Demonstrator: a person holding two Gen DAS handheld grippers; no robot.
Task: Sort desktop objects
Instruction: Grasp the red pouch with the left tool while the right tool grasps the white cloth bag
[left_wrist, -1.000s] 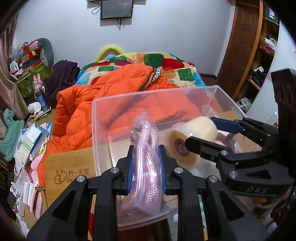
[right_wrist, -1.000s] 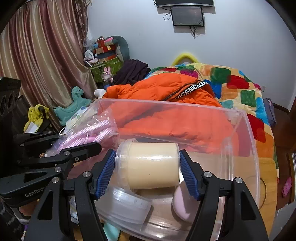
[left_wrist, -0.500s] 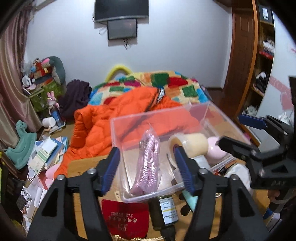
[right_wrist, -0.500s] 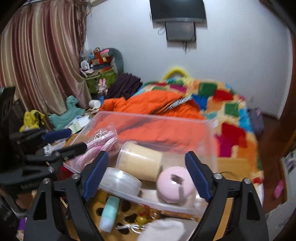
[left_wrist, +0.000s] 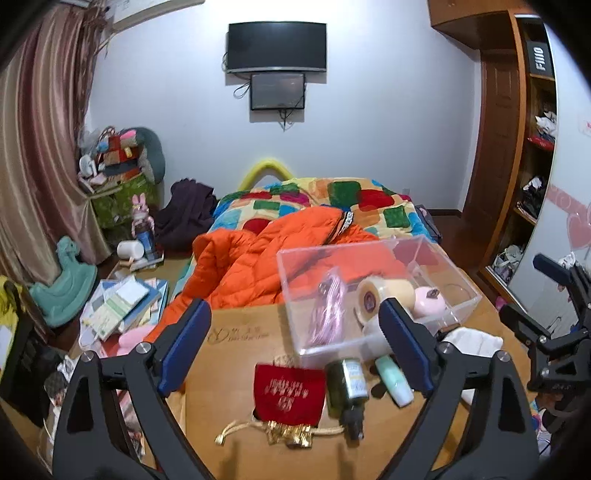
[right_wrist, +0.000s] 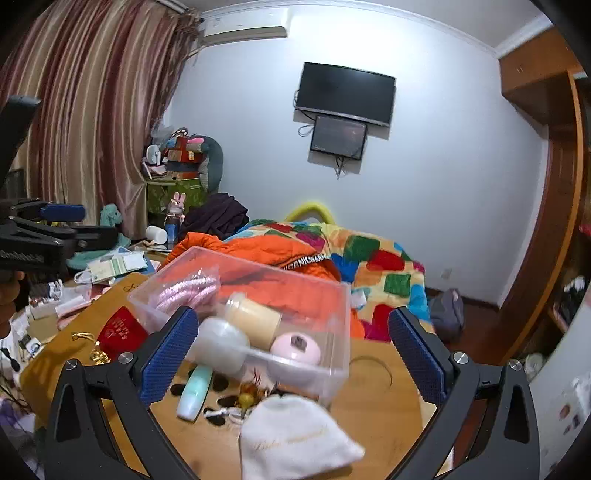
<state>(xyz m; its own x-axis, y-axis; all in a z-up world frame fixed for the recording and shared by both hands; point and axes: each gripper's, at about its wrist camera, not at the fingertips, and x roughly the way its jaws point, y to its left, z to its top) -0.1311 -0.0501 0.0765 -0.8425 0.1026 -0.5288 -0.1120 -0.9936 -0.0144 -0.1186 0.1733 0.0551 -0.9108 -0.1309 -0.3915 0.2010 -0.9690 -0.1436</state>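
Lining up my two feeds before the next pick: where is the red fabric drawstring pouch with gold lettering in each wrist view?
Left wrist: the red fabric drawstring pouch lies bottom centre on the wooden table, between the open left gripper's fingers.
Right wrist: the pouch sits left of centre, beside the clear plastic bin.
Shared landmark: the cream roll of tape inside the bin.
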